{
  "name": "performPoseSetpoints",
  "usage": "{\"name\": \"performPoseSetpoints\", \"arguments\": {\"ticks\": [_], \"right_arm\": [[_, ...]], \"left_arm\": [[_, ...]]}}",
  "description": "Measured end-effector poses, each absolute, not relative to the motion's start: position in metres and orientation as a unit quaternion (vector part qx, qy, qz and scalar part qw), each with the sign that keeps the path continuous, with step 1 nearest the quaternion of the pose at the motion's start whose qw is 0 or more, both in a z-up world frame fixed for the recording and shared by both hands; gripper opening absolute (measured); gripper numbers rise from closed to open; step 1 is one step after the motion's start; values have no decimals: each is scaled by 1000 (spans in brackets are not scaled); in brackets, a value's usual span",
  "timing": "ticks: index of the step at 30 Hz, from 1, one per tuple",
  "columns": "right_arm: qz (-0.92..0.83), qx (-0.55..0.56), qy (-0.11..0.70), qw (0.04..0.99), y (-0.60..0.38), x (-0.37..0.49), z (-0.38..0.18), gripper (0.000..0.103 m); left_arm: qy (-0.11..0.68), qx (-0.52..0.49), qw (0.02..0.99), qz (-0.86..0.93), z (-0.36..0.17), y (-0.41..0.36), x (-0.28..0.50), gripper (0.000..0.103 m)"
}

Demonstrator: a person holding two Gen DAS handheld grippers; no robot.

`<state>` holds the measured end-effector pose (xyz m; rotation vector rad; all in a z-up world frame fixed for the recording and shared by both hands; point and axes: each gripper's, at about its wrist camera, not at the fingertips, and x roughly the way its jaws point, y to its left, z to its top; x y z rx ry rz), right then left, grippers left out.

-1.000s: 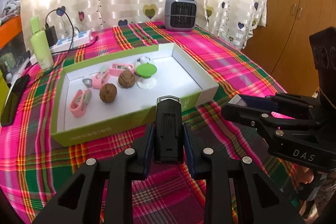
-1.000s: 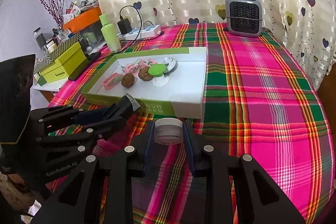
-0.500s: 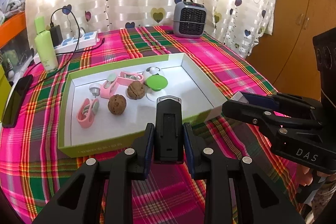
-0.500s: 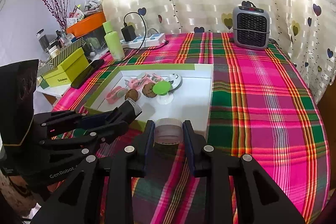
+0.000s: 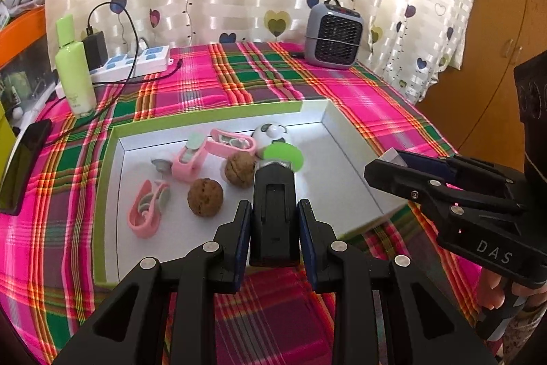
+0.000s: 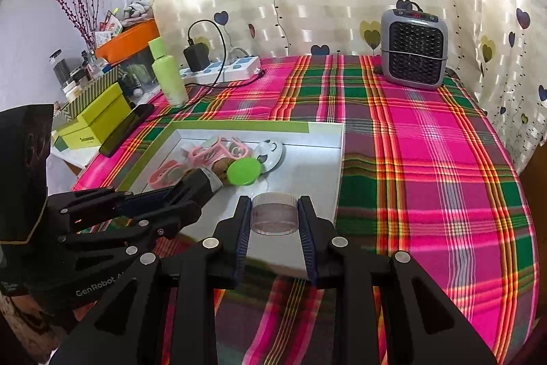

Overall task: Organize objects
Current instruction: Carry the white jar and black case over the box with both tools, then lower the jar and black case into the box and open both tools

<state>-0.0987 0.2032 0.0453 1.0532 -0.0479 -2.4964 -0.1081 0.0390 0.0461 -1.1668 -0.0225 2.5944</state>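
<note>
My left gripper [image 5: 273,221] is shut on a black rectangular device [image 5: 272,211] and holds it above the near part of the green-rimmed white box [image 5: 112,180]. My right gripper [image 6: 273,218] is shut on a small clear round jar [image 6: 273,212] above the box's near right part [image 6: 338,159]. In the box lie two walnuts [image 5: 205,196], pink clips [image 5: 147,207], a green disc [image 5: 283,154] and a round white panda-face piece [image 5: 271,134]. Each gripper shows in the other's view, the right one [image 5: 376,166] and the left one [image 6: 201,182].
The box sits on a plaid tablecloth [image 6: 427,159]. A grey heater [image 6: 413,57] stands at the back. A green bottle [image 5: 73,70], a power strip with charger [image 5: 136,64] and a black phone [image 5: 24,159] are at the left. Yellow-green boxes [image 6: 92,122] lie beyond the table's left edge.
Both grippers have moved forward and up over the box, each still holding its object. The box and its contents now sit closer below them.
</note>
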Motion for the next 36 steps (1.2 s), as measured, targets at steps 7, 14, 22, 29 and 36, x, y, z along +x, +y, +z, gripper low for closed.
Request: {"name": "performPoseSetpoints", "arguments": {"ticks": [7, 14, 22, 29, 36], "right_arm": [[-896, 390, -16, 211, 201, -119, 36, 28], [-892, 399, -17, 213, 200, -133, 26, 28], [-888, 406, -7, 218, 196, -143, 19, 28], [-890, 402, 16, 216, 191, -146, 17, 28], [-891, 399, 29, 214, 189, -145, 17, 28]], "left_arm": [[-11, -416, 139, 898, 36, 36, -121, 23], [-11, -423, 139, 895, 29, 38, -130, 22], [-13, -426, 138, 894, 26, 42, -136, 23], [-14, -434, 132, 891, 21, 42, -138, 25], [-17, -437, 125, 890, 20, 40, -136, 30]]}}
